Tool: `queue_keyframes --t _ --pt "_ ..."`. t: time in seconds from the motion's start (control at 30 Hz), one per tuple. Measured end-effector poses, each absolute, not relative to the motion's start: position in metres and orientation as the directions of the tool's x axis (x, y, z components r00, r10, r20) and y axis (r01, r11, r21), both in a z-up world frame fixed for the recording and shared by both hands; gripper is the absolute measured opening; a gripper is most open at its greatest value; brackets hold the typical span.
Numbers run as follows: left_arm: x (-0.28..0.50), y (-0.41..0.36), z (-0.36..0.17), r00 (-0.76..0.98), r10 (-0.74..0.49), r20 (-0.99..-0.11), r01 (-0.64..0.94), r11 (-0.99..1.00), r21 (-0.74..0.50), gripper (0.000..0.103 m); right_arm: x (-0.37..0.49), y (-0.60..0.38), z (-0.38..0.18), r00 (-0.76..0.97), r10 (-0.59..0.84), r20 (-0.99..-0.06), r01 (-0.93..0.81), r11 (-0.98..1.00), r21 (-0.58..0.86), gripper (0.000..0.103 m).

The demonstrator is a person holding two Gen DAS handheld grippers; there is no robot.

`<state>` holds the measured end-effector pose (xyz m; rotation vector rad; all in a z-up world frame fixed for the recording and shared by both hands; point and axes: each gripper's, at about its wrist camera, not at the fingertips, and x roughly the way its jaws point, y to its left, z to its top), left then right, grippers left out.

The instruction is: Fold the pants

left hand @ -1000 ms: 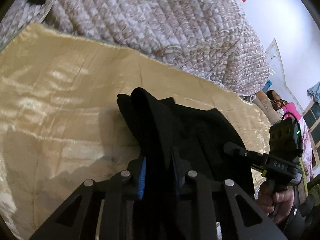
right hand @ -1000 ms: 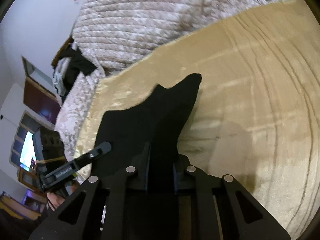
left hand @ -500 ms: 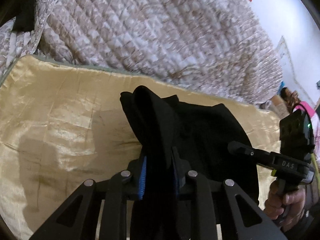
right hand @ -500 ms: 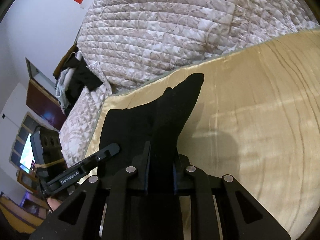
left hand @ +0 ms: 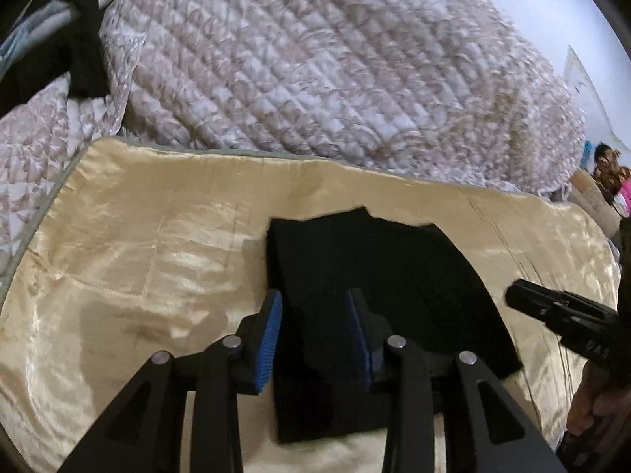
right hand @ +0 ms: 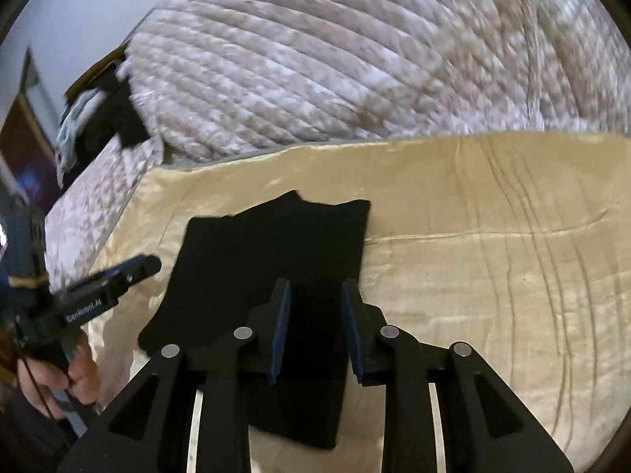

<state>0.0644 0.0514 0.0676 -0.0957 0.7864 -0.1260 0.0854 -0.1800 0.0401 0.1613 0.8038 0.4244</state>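
Now black pants [left hand: 374, 268] flat on gold sheet [left hand: 138, 260] (folded); both grippers' fingers [left hand: 268, 339] [right hand: 282, 327] apart, gripping nothing.

Low and close over the bed, facing 12 o'clock; black pants [left hand: 378, 276] [right hand: 276, 252] shared by both.

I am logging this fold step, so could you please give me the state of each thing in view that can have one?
left gripper: open, jaws apart over the pants, gripping nothing.
right gripper: open, jaws apart over the pants, gripping nothing.
black pants: folded, lying flat on the sheet, released.
gold satin sheet: spread out, lightly wrinkled.
quilted blanket: bunched up behind the sheet.
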Motion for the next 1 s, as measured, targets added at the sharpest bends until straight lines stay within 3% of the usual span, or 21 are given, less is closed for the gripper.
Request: queue_keyframes --t 0.17,0.33,1.0 --pt "0.034 0.03 0.054 0.688 -0.124 -0.715 0.104 0.992 -0.072 0.037 0.052 -0.162 0.036 0.622 0.41 -0.666 -0.364 0.906 0.218 0.023" --pt "0.029 0.017 0.038 0.685 -0.081 -0.724 0.11 0.994 -0.007 0.036 0.048 -0.153 0.007 0.58 0.363 -0.73 -0.365 0.916 0.165 0.021" --pt "0.03 0.022 0.033 0.7 -0.047 -0.712 0.065 0.998 -0.002 0.038 0.039 -0.154 0.004 0.615 0.366 -0.698 -0.38 0.914 0.144 0.022"
